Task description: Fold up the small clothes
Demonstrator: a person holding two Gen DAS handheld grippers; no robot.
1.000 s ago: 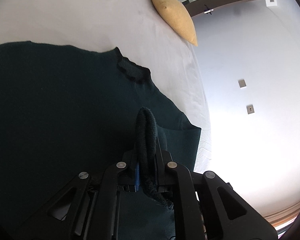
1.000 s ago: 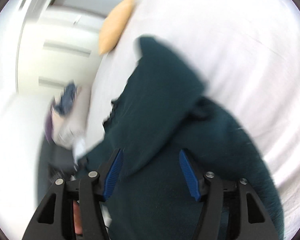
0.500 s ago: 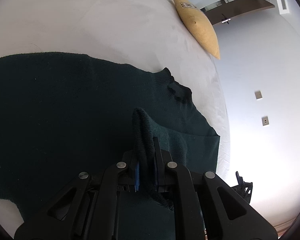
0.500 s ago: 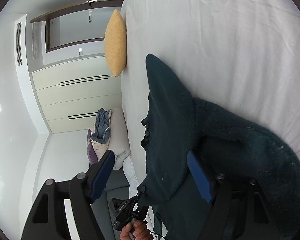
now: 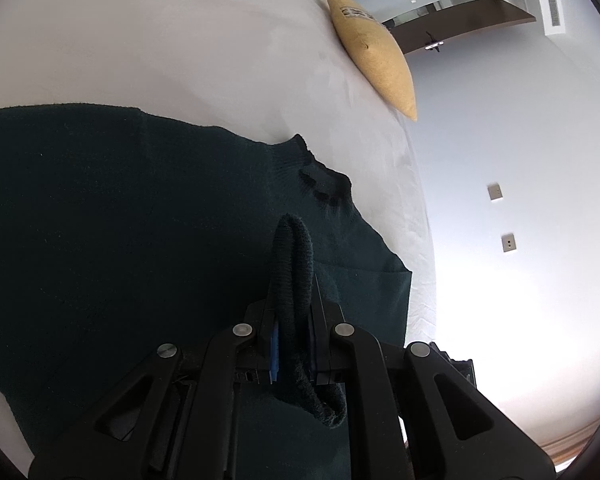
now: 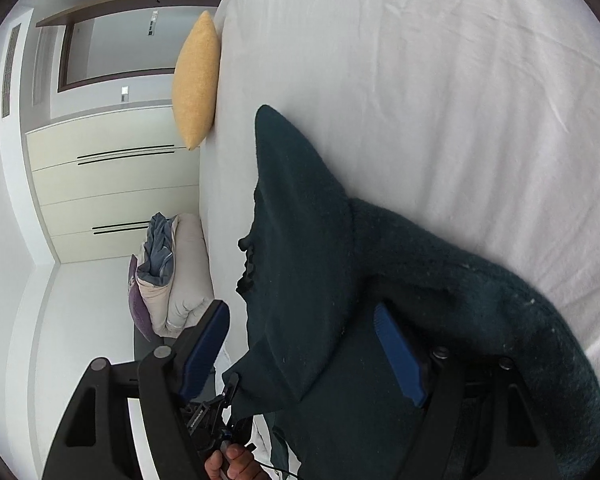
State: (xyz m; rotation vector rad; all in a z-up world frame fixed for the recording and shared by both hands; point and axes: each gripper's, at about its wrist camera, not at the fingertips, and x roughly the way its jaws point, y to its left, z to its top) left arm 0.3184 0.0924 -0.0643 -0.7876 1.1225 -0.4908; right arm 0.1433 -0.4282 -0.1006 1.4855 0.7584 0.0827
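A dark green knit sweater (image 5: 120, 220) lies spread on a white bed (image 5: 160, 40), its collar (image 5: 324, 184) toward the bed's edge. My left gripper (image 5: 294, 320) is shut on a doubled-over fold of the sweater's edge, which sticks up between the fingers. In the right wrist view the sweater (image 6: 308, 260) lies on the bed (image 6: 440, 80) with a raised point toward the pillow. My right gripper (image 6: 304, 344) is open, its blue pads (image 6: 398, 354) wide apart over the sweater, gripping nothing.
A yellow pillow (image 5: 374, 46) sits at the bed's far edge, also shown in the right wrist view (image 6: 196, 80). Beside the bed lie folded bedding (image 6: 168, 276) and white cabinets (image 6: 112, 184). A hand holds the other gripper's handle (image 6: 228, 460).
The right gripper has swung from a blurred move to a steady pose over the sweater, still open. The left gripper has shifted with the fold in it, so the collar sits farther right.
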